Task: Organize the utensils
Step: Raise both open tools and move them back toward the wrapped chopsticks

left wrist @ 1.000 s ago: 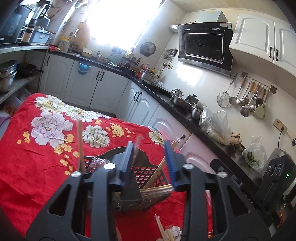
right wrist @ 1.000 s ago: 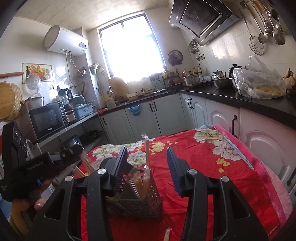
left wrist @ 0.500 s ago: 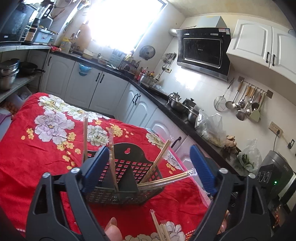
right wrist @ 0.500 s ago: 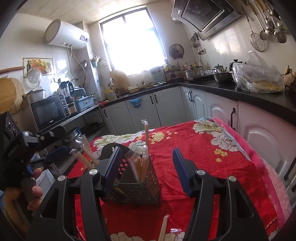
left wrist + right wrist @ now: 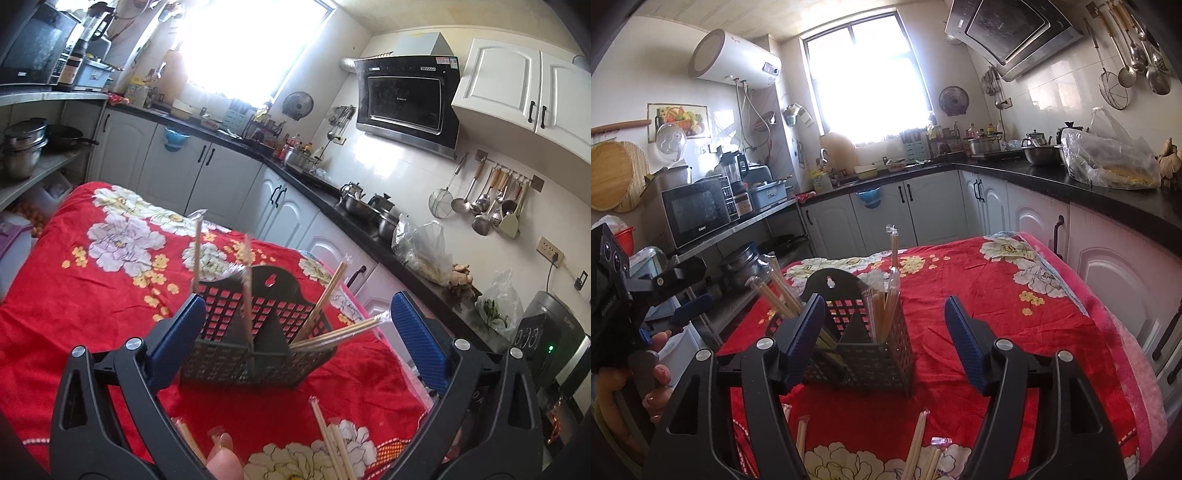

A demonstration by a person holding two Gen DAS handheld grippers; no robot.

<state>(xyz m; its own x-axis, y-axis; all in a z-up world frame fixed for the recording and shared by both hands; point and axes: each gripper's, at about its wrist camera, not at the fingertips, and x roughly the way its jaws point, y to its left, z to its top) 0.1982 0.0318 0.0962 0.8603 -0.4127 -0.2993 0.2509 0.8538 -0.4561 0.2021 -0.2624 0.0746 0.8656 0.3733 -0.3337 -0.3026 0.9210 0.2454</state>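
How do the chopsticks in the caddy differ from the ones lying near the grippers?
The chopsticks in the caddy stand upright or lean out over its rim; the loose chopsticks lie flat on the red floral cloth. The caddy ones are split between compartments; the loose ones lie scattered at the near edge. Both look like pale wooden sticks, some in clear wrappers.

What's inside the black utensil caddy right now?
The caddy holds wrapped chopsticks upright in one compartment and more leaning in the other. Their lower ends and the caddy floor are hidden by the mesh walls.
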